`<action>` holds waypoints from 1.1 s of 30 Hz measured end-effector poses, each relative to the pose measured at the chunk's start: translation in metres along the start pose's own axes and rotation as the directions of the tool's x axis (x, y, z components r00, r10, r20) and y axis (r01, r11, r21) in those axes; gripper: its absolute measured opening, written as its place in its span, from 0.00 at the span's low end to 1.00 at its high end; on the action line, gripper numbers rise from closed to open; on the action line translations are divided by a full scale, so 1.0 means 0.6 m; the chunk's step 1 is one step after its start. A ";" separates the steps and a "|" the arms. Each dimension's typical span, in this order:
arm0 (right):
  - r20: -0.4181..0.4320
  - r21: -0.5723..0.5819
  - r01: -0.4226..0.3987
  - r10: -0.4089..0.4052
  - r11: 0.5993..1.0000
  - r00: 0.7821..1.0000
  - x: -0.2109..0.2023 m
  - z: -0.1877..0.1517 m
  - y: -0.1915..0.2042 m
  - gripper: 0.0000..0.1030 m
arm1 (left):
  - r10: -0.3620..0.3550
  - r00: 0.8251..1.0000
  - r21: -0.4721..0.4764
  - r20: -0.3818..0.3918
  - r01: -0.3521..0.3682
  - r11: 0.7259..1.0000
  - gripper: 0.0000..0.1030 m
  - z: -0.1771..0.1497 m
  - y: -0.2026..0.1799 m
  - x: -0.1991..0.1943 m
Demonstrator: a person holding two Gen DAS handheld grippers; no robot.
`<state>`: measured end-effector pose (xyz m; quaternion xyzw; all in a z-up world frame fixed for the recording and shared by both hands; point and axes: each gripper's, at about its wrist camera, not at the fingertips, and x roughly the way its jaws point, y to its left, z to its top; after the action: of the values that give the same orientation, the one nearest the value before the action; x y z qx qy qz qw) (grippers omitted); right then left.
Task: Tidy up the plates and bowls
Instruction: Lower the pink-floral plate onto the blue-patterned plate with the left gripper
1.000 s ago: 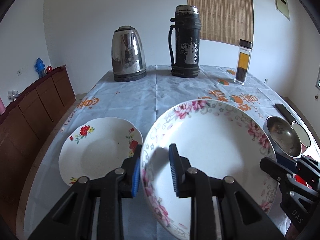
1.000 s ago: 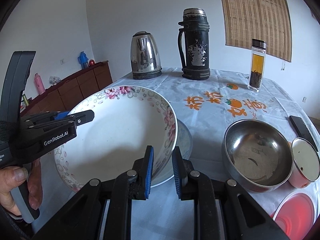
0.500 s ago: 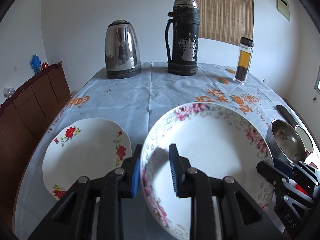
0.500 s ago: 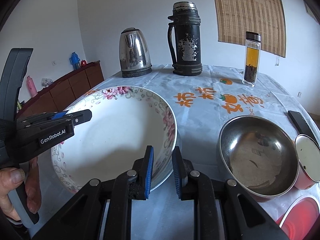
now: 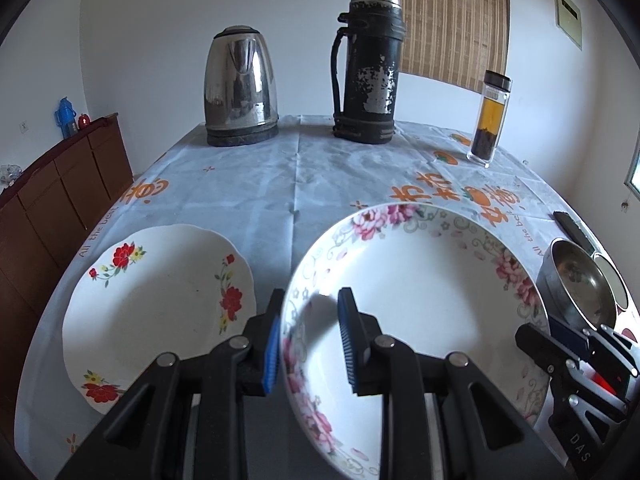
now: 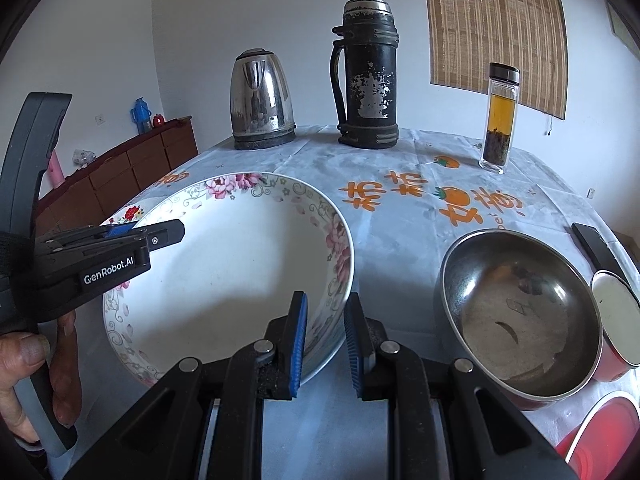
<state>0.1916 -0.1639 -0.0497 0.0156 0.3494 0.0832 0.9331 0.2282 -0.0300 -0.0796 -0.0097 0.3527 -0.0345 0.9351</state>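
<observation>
You hold the pink-flowered bowl (image 5: 420,300) by its rim, your left gripper (image 5: 308,344) and right gripper (image 6: 326,344) each pinching opposite sides. It has sunk slightly toward the tablecloth (image 5: 256,184), beside the red-flowered plate (image 5: 160,312); set-down seems near.

left tool (image 5: 308,344) clamps pink-flowered bowl (image 5: 420,300) rim beside red-flowered plate (image 5: 160,304).

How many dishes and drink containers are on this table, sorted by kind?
Flowered china dishes: 2, the pink-flowered bowl and the red-flowered plate
Metal bowls: 1, the steel bowl
Red cups: 1, the red cup
Kettles: 1, the kettle
Flasks: 1, the black flask
Tea bottles: 1, the tea bottle
Total: 7
</observation>
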 end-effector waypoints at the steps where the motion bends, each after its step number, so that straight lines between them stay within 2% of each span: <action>1: -0.003 0.004 -0.002 0.002 1.000 1.000 0.001 0.001 -0.002 0.20 | -0.006 1.000 -0.002 -0.001 0.006 1.000 0.23 -0.001 0.000 0.001; 27: -0.031 0.038 -0.018 0.019 0.999 0.999 0.010 0.001 -0.011 0.20 | -0.006 1.000 0.035 -0.017 0.006 0.999 0.23 -0.008 -0.005 0.020; 33: -0.028 0.028 -0.022 0.023 0.999 0.999 0.010 0.001 -0.006 0.20 | 0.019 1.000 0.063 -0.019 -0.017 0.998 0.23 -0.011 -0.009 0.025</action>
<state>0.1970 -0.1667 -0.0539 0.0313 0.3634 0.0890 0.9269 0.2347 -0.0365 -0.0942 0.0232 0.3605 -0.0372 0.9317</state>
